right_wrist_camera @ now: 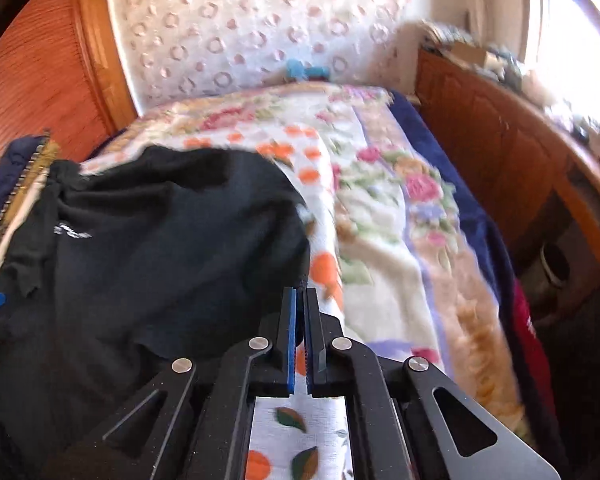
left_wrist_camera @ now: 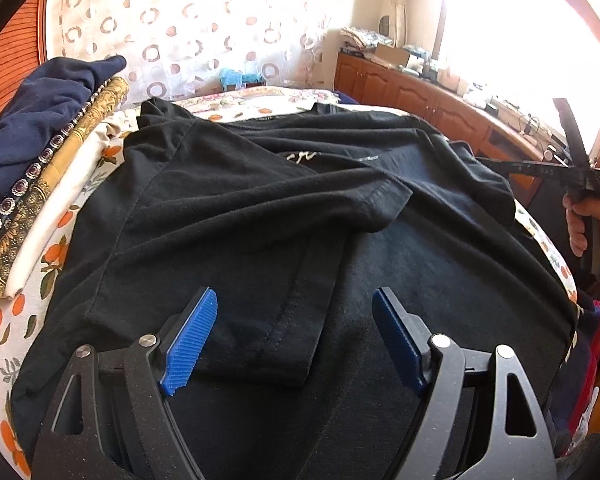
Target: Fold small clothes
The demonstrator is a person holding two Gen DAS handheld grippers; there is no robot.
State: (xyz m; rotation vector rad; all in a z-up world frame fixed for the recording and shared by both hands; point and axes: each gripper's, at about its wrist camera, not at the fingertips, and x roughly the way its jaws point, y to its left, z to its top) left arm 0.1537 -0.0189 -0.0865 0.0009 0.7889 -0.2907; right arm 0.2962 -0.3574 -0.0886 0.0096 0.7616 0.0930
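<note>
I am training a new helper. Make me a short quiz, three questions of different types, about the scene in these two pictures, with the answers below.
1. True or false: the left gripper has its jaws closed on the black T-shirt.
2. Multiple choice: where does the stack of folded clothes lie in the left wrist view? A) left of the T-shirt B) on top of the T-shirt C) on the wooden cabinet
3. Short answer: what pattern does the sheet under the right gripper have?

Key
1. False: its jaws stand open above the shirt.
2. A
3. Oranges and leaves on white.
</note>
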